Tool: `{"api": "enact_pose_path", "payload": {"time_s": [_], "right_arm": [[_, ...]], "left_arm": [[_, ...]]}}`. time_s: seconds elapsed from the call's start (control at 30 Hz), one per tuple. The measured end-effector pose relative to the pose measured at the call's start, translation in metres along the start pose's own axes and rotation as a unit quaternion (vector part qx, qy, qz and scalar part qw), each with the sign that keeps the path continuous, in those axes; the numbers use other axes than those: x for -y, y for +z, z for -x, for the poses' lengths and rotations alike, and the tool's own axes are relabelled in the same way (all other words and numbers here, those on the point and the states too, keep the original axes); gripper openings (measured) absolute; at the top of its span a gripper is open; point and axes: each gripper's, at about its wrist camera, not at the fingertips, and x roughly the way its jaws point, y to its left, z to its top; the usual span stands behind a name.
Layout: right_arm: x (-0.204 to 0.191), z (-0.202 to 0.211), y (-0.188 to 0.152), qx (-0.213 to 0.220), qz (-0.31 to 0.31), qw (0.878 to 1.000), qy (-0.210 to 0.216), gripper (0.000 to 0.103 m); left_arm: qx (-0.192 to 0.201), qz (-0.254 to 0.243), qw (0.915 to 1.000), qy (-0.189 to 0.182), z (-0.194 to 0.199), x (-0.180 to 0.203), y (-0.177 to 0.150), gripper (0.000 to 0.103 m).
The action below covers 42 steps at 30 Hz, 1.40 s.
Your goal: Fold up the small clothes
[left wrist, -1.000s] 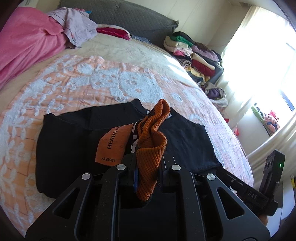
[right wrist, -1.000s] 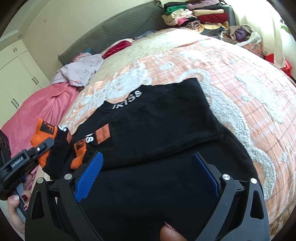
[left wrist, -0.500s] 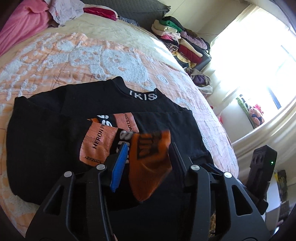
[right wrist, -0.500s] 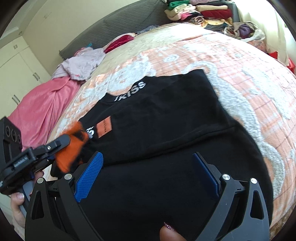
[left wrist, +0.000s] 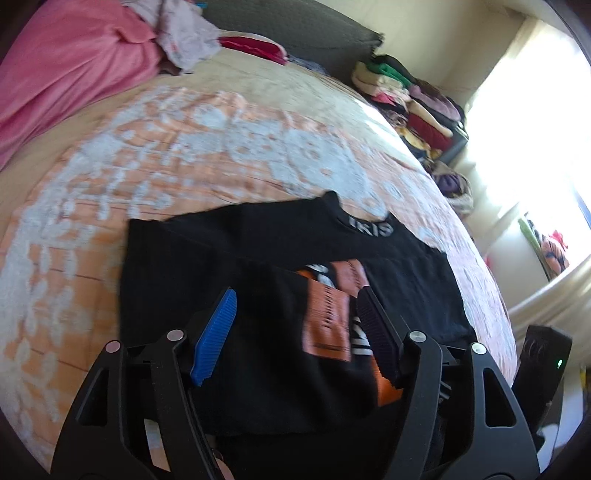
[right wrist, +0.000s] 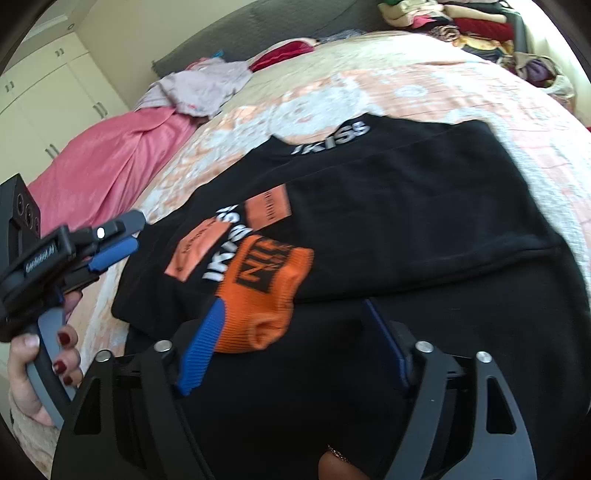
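Note:
A black sweater [right wrist: 406,206] with "IKISS" on its collar lies flat on the bedspread [right wrist: 424,85]. One sleeve is folded across its chest. That sleeve's orange cuff [right wrist: 266,288] rests on the black cloth beside orange patches [left wrist: 327,325]. My left gripper [left wrist: 295,306] hovers over the sleeve; its jaws are opening and nothing is between them. From the right wrist it shows at the left as the left gripper [right wrist: 135,232], held by a hand [right wrist: 37,354]. My right gripper [right wrist: 293,310] is closing just above the cloth. The cuff lies between its pads, unpressed.
A pink blanket [left wrist: 62,74] and loose pale clothes [right wrist: 207,85] lie near the dark headboard [left wrist: 295,29]. Folded clothes are stacked [left wrist: 413,107] beyond the bed's far corner by a bright window. White wardrobe doors [right wrist: 48,92] stand at the left.
My left gripper opened and let go of the orange cuff, which dropped onto the sweater, then drew back. My right gripper moved in over the cuff and its jaws narrowed.

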Motion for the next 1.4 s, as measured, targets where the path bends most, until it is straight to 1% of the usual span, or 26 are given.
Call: {"api": "enact_pose_path", "payload": {"time_s": [0.07,0.13,0.23,0.27,0.37,0.47,0.5,0.53,0.6,0.63,0.77,0.83,1.07,1.2,1.33,1.4], "right_arm": [[-0.006,-0.006,0.002,-0.002,0.002,1.0,0.003,0.061],[-0.01,-0.013,0.007,-0.001,0.006,1.0,0.001,0.06],[-0.013,-0.022,0.011,0.001,0.012,1.0,-0.012,0.06],[-0.013,-0.024,0.012,0.003,0.011,1.0,-0.014,0.06],[-0.015,-0.028,0.012,0.011,0.008,1.0,-0.017,0.054],[-0.016,-0.03,0.012,0.016,0.01,1.0,-0.008,0.042],[-0.017,-0.031,0.013,0.017,0.013,1.0,-0.001,0.034],[-0.018,-0.031,0.012,0.017,0.013,1.0,0.009,0.03],[-0.02,-0.031,0.013,0.024,0.016,0.999,0.015,0.017],[-0.023,-0.028,0.013,0.033,0.022,0.999,0.016,0.013],[-0.03,-0.014,0.018,0.063,0.038,0.997,0.027,0.011],[-0.035,-0.006,0.022,0.077,0.049,0.995,0.03,0.01],[-0.045,0.022,0.04,0.115,0.086,0.99,0.02,0.01],[-0.043,0.037,0.054,0.134,0.099,0.986,-0.003,0.01],[-0.032,0.049,0.062,0.157,0.104,0.981,-0.046,0.01],[-0.025,0.054,0.064,0.163,0.099,0.98,-0.058,0.01]], "left_arm": [[0.009,0.017,0.9998,0.002,0.009,-0.013,0.004,0.072],[0.02,0.023,0.9995,0.01,0.016,-0.022,0.007,0.074],[0.036,0.034,0.9985,0.023,0.026,-0.035,0.012,0.076],[0.039,0.039,0.9982,0.025,0.029,-0.038,0.014,0.078],[0.051,0.052,0.9968,0.032,0.036,-0.049,0.017,0.08],[0.058,0.059,0.9958,0.04,0.04,-0.054,0.018,0.08],[0.058,0.061,0.9957,0.039,0.04,-0.056,0.017,0.081],[0.057,0.065,0.9955,0.038,0.04,-0.058,0.017,0.081],[0.055,0.068,0.9954,0.04,0.037,-0.059,0.017,0.082],[0.054,0.067,0.9954,0.041,0.036,-0.059,0.017,0.082],[0.05,0.061,0.9956,0.05,0.032,-0.057,0.015,0.082],[0.051,0.057,0.9956,0.054,0.032,-0.057,0.016,0.085],[0.055,0.053,0.9952,0.061,0.032,-0.056,0.017,0.086],[0.056,0.056,0.995,0.061,0.033,-0.058,0.018,0.086],[0.057,0.057,0.995,0.059,0.034,-0.058,0.018,0.086],[0.059,0.057,0.995,0.058,0.035,-0.058,0.018,0.086]]}}
